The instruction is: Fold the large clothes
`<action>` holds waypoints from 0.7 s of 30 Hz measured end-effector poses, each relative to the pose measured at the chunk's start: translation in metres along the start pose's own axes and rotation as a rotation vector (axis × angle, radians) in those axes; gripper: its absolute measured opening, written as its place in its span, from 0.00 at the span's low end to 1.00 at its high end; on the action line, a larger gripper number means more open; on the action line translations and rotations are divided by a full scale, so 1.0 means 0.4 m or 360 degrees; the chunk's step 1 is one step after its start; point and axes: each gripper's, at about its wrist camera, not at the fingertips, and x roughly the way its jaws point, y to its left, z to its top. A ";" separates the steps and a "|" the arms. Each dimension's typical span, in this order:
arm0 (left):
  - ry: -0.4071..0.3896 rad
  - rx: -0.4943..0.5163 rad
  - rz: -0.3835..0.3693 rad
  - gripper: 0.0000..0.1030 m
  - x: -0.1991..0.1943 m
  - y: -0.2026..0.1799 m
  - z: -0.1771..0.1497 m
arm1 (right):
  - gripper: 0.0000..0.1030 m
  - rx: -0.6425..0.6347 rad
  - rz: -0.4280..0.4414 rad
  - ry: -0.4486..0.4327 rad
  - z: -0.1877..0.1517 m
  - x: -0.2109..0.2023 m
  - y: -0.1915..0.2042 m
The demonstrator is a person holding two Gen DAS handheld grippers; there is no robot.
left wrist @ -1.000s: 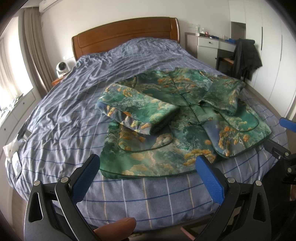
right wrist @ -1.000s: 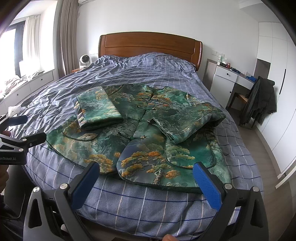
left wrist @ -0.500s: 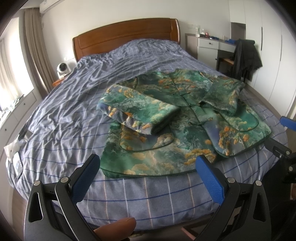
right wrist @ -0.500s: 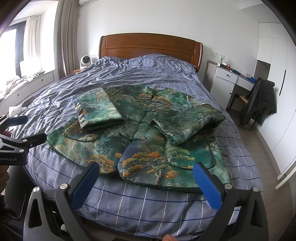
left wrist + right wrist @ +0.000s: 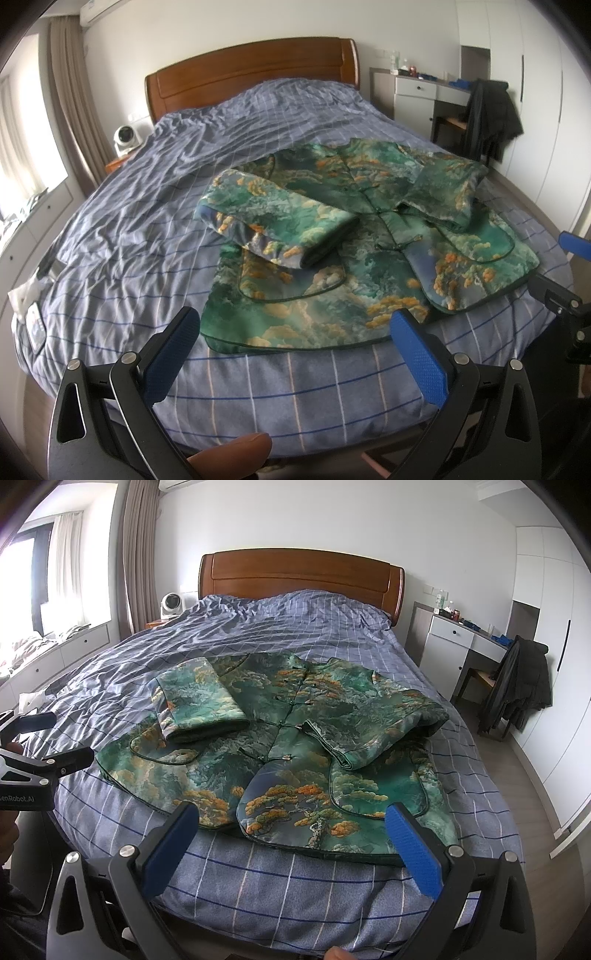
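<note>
On the checked blue duvet (image 5: pixel 258 878), the green brocade jacket (image 5: pixel 280 746) lies sleeves folded inward, both left gripper (image 5: pixel 295 354) and right gripper (image 5: pixel 295 843) wide open, empty; next, likely grasp the hem at 12 o'clock.

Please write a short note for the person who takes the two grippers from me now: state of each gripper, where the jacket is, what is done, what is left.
Left gripper: jaws open, empty, held above the foot of the bed.
Right gripper: jaws open, empty, also at the foot edge.
The green jacket lies flat, front up, on the blue checked duvet, hem nearest you.
Done: both sleeves are folded in over the body.
Left: fold the body, probably hem up toward the collar, then tidy it.
</note>
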 end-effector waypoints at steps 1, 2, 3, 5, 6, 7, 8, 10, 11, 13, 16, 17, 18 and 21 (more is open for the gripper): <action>-0.0001 0.0000 0.0000 1.00 0.001 -0.001 -0.001 | 1.00 0.0000 0.0000 0.0000 0.000 -0.001 0.001; 0.0000 -0.0001 0.0000 1.00 0.000 0.000 0.000 | 1.00 0.0001 0.0001 0.0000 -0.001 0.000 -0.001; 0.0000 -0.0001 0.0000 1.00 0.000 0.000 0.000 | 1.00 0.0001 0.0002 0.0000 0.000 -0.001 0.001; 0.0001 0.0000 0.0001 1.00 0.000 -0.001 0.000 | 1.00 0.0001 0.0001 0.0000 -0.001 -0.001 -0.001; 0.0001 0.0000 0.0001 1.00 0.001 -0.001 -0.001 | 1.00 0.0002 0.0002 0.0000 -0.001 -0.002 0.001; 0.0001 0.0000 0.0001 1.00 0.001 -0.002 -0.001 | 1.00 0.0001 0.0001 0.0000 -0.002 -0.001 -0.001; 0.0001 0.0000 0.0000 1.00 0.000 0.000 0.000 | 1.00 0.0002 0.0000 0.0000 -0.002 -0.001 -0.001; 0.0001 0.0000 0.0000 1.00 0.000 0.000 0.000 | 1.00 0.0003 0.0002 0.0000 -0.002 -0.003 0.000; 0.0001 0.0000 -0.0001 1.00 0.000 -0.001 -0.001 | 1.00 0.0003 0.0001 0.0001 -0.002 -0.002 -0.001; 0.0002 -0.0001 0.0000 1.00 0.000 -0.001 -0.001 | 1.00 0.0004 0.0001 0.0001 -0.003 -0.004 0.000; 0.0008 0.0001 -0.0004 1.00 -0.001 -0.001 -0.002 | 1.00 0.0004 0.0001 0.0001 -0.004 -0.003 -0.001; 0.0010 0.0003 -0.0004 1.00 -0.001 -0.002 -0.002 | 1.00 0.0005 0.0001 0.0001 -0.003 -0.004 0.000; 0.0010 0.0004 -0.0006 1.00 -0.001 -0.002 -0.002 | 1.00 0.0004 0.0001 0.0000 -0.004 -0.004 -0.001; 0.0013 0.0004 -0.0008 1.00 -0.001 -0.003 -0.002 | 1.00 0.0004 0.0003 0.0001 -0.005 -0.004 -0.001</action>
